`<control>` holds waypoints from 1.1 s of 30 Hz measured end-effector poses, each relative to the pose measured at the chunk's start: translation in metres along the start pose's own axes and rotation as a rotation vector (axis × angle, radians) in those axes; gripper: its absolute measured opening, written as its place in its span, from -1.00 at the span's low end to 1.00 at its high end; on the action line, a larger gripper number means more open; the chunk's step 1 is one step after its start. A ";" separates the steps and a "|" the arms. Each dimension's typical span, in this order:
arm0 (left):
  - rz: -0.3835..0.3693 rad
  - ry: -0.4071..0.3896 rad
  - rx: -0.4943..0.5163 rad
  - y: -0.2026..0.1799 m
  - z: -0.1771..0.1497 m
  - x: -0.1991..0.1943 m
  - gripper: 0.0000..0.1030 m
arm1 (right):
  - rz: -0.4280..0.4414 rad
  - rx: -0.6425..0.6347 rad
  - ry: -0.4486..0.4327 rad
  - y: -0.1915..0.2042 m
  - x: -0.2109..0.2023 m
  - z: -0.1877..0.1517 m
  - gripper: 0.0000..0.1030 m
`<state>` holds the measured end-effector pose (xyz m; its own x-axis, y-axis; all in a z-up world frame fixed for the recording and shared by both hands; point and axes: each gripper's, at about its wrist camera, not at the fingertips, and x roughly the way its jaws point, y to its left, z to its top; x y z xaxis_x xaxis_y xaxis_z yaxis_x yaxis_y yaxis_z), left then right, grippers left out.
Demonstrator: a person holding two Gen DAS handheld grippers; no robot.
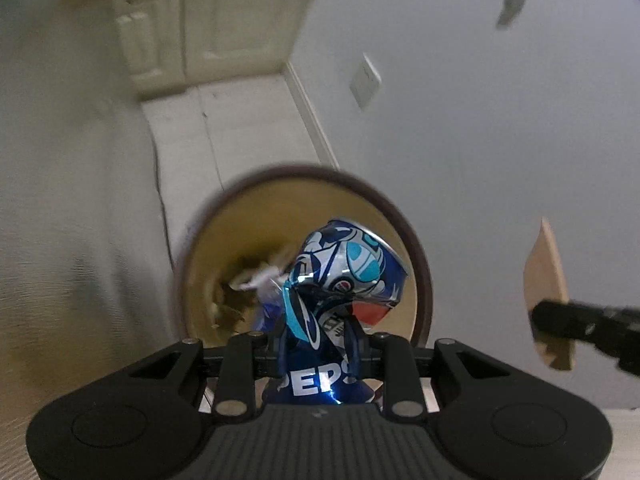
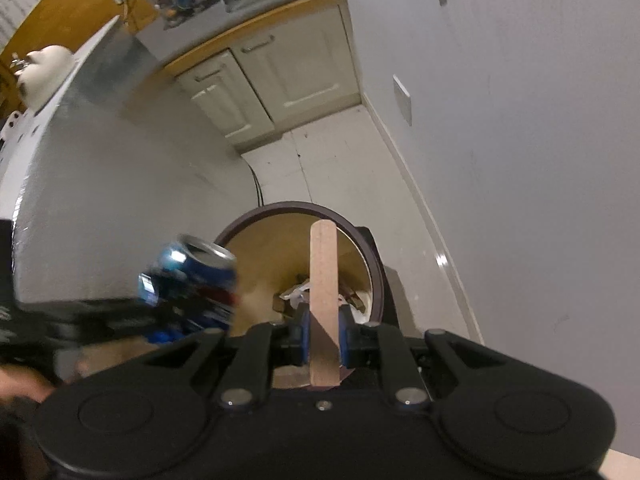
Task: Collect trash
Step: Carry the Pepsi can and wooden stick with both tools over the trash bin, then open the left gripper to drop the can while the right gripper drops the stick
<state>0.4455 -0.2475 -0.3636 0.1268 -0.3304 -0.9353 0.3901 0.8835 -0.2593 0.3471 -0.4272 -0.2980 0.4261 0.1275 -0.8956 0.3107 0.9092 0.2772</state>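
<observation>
Drop-off step: bin (image 1: 424, 264) is standing on the floor below both tools; left tool (image 1: 316, 340) is pinching a crushed can (image 1: 344, 268) over the rim; right tool (image 2: 324, 340) is pinching a wooden stick (image 2: 323, 280) above the opening; next, probably, spreading both to release.

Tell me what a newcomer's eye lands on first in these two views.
The crushed blue Pepsi can, clamped in the left tool, hangs over the round bin. Beside it, the right tool grips a flat wooden stick above the same bin, with trash at the bottom.
</observation>
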 end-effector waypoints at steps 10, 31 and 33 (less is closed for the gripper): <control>-0.011 0.116 0.061 -0.002 0.001 0.078 0.20 | -0.005 0.039 0.051 -0.010 0.057 0.005 -0.72; 0.181 0.035 -0.105 0.056 -0.030 0.029 1.00 | 0.081 0.014 0.149 0.032 0.166 0.027 -0.03; 0.185 0.037 -0.105 0.056 -0.030 0.026 1.00 | 0.068 0.002 0.146 0.033 0.165 0.026 0.05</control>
<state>0.4432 -0.1968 -0.4097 0.1525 -0.1487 -0.9770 0.2655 0.9584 -0.1045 0.4499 -0.3869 -0.4278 0.3183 0.2454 -0.9157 0.2870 0.8957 0.3398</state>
